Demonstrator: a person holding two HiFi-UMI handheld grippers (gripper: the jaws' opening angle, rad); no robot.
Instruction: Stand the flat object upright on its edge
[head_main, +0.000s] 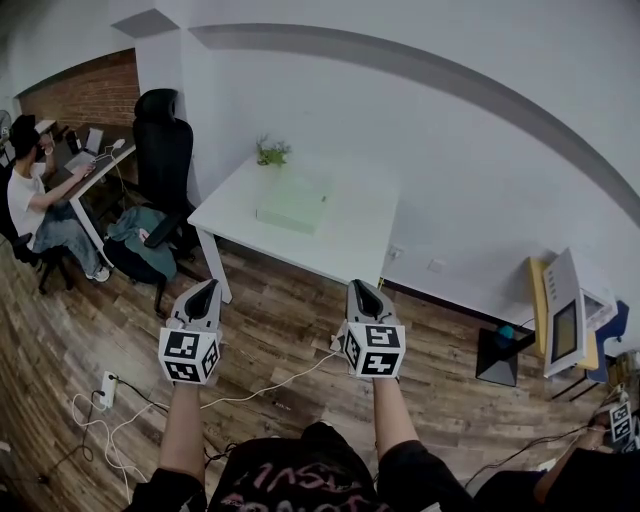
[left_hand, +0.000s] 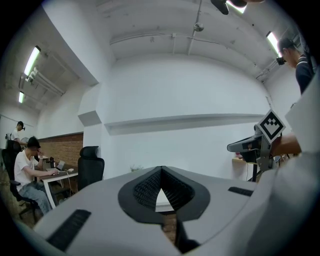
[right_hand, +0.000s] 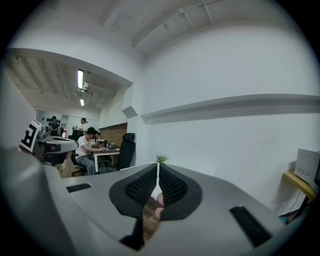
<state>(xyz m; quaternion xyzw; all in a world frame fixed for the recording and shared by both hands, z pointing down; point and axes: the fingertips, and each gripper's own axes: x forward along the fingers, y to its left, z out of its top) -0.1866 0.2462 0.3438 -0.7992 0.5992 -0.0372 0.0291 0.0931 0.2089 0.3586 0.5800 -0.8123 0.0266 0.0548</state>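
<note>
Now left gripper (head_main: 204, 292) clenched, empty; right gripper (head_main: 361, 293) clenched, empty; flat object (head_main: 292, 210) untouched on white table (head_main: 352, 246).

Reaching forward, side by side
The left hand-held gripper (head_main: 204, 292) and the right hand-held gripper (head_main: 361, 290) both have jaws pressed together.

Open wooden floor (head_main: 290, 320) lies between the white table (head_main: 345, 250) and the left gripper (head_main: 206, 287) and right gripper (head_main: 359, 288), both held short of it with jaws together and empty, so the way to its near edge is unblocked. The table's right part is bare, while a pale flat box (head_main: 292, 207) and a small plant (head_main: 271, 152) occupy its far left part. A black office chair (head_main: 163, 150) crowds the table's left end, and the wall (head_main: 450, 150) closes off the far side.
</note>
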